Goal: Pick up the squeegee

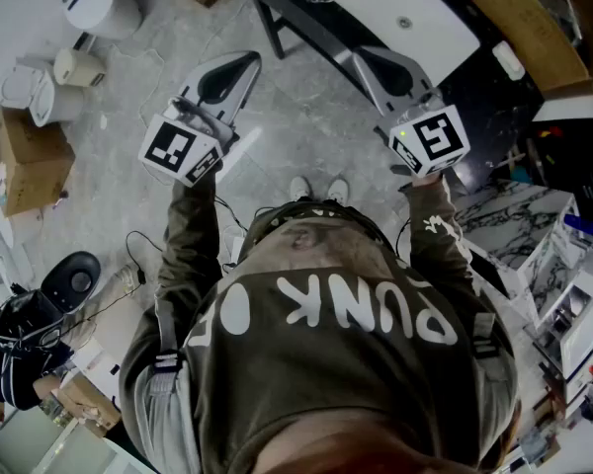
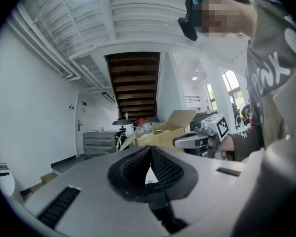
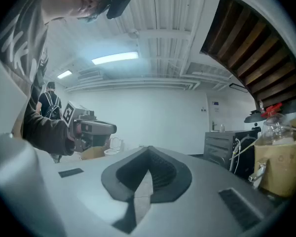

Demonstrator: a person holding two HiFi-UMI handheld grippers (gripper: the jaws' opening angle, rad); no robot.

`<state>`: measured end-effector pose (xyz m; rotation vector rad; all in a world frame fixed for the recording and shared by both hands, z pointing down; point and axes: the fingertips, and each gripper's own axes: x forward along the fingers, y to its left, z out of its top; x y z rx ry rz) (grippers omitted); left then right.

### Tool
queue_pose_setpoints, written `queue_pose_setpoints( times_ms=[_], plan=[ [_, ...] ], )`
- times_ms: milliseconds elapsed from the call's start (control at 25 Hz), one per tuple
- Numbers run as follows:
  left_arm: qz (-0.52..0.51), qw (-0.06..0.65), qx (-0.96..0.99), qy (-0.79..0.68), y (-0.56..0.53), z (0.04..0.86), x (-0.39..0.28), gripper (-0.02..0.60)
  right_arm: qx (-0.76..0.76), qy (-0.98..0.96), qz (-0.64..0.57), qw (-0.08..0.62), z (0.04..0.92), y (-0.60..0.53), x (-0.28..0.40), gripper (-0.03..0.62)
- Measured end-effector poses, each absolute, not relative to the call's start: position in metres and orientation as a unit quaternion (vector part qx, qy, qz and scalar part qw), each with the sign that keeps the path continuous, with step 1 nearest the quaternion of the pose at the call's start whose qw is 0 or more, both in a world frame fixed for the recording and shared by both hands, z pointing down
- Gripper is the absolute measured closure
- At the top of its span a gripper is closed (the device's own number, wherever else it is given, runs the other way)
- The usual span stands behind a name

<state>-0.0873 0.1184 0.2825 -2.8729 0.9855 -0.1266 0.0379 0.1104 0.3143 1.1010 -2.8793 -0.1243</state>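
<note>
Left tongs (image 1: 245,62): grey shell, black ribbed pads (image 2: 165,169). Its marker cube (image 1: 181,150): black squares on white. Right tongs (image 1: 364,59): matching grey shell; its cube (image 1: 430,138) also black on white.

Sweatshirt (image 1: 326,363): olive-brown with white block lettering.

Floor (image 1: 296,126): pale grey, faintly mottled.

Head view, 9 o'clock: cardboard box (image 1: 25,156), plain tan. 4 o'clock: slab (image 1: 514,215), white with dark veining.

Stair underside (image 2: 133,78): dark brown boards.

Wall (image 3: 153,112): white.
</note>
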Motion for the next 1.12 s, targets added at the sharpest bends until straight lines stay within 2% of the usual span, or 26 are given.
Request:
queue_pose_setpoints(
  times_ms=[520,600,680,960,1000,1120],
  plan=[
    [-0.042,0.051,-0.945,0.321,0.119,0.284,-0.084,0.578,0.362,-0.932,-0.028,0.014,0.317,0.111,0.043,0.577],
    [-0.043,0.051,-0.945,0.320,0.119,0.283,-0.084,0.578,0.356,-0.934,-0.026,0.011,0.316,0.112,0.042,0.512],
    [-0.043,0.051,-0.945,0.319,0.118,0.283,-0.084,0.578,0.347,-0.938,-0.022,0.008,0.315,0.113,0.039,0.417],
    [-0.044,0.051,-0.946,0.318,0.118,0.283,-0.083,0.578,0.314,-0.949,-0.018,0.027,0.323,0.118,0.027,0.023],
    [-0.044,0.050,-0.946,0.318,0.118,0.283,-0.083,0.578,0.312,-0.949,-0.019,0.029,0.324,0.119,0.026,0.000],
    [-0.044,0.050,-0.946,0.318,0.118,0.284,-0.084,0.578,0.316,-0.948,-0.026,0.030,0.325,0.120,0.026,-0.001]
  ],
)
